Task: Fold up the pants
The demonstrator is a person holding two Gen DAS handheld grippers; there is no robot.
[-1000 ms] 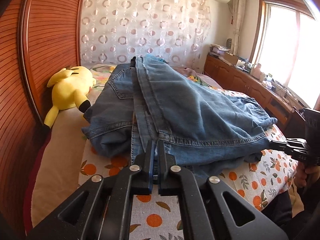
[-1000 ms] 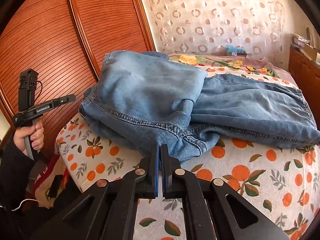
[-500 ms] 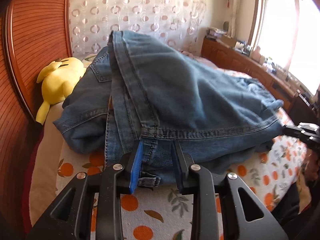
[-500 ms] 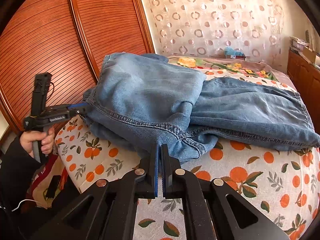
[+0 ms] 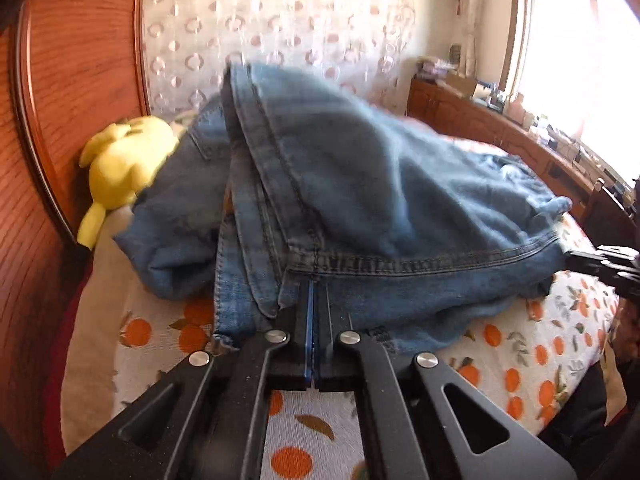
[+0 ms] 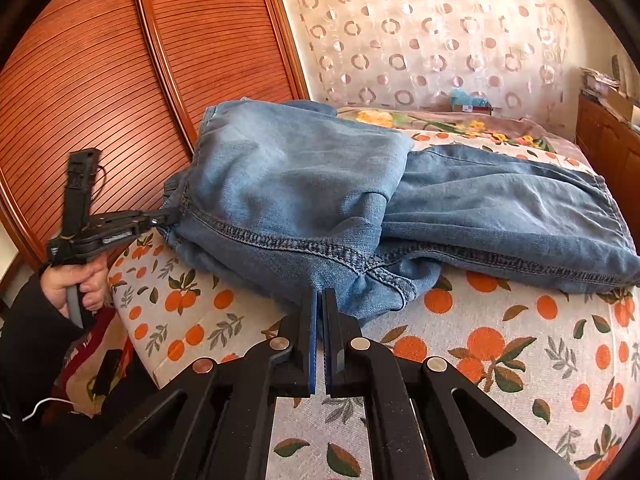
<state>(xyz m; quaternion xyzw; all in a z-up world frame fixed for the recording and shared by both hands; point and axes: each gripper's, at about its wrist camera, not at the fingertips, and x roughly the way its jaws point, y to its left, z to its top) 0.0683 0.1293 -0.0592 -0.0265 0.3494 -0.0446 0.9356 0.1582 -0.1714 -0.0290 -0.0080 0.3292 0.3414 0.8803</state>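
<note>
Blue denim pants (image 5: 380, 208) lie partly folded on the orange-print bedspread (image 5: 520, 352). In the left wrist view my left gripper (image 5: 314, 286) is shut on the pants' near hem at its left corner. It also shows in the right wrist view (image 6: 160, 220), clamped on that corner. My right gripper (image 6: 320, 294) is shut on the hem's other corner, and its fingertips (image 5: 576, 258) show at the right edge of the left wrist view. The pants (image 6: 320, 184) rise slightly between the two grips.
A yellow plush toy (image 5: 120, 168) lies by the wooden wardrobe door (image 5: 60, 80) on the left. A wooden cabinet (image 5: 500, 136) with clutter runs under the window on the right. A patterned curtain (image 6: 420, 32) hangs behind the bed.
My left gripper opened, moved forward onto the hem and closed on it. My right gripper moved up to the hem's other corner. The pants' near edge has lifted a little.
</note>
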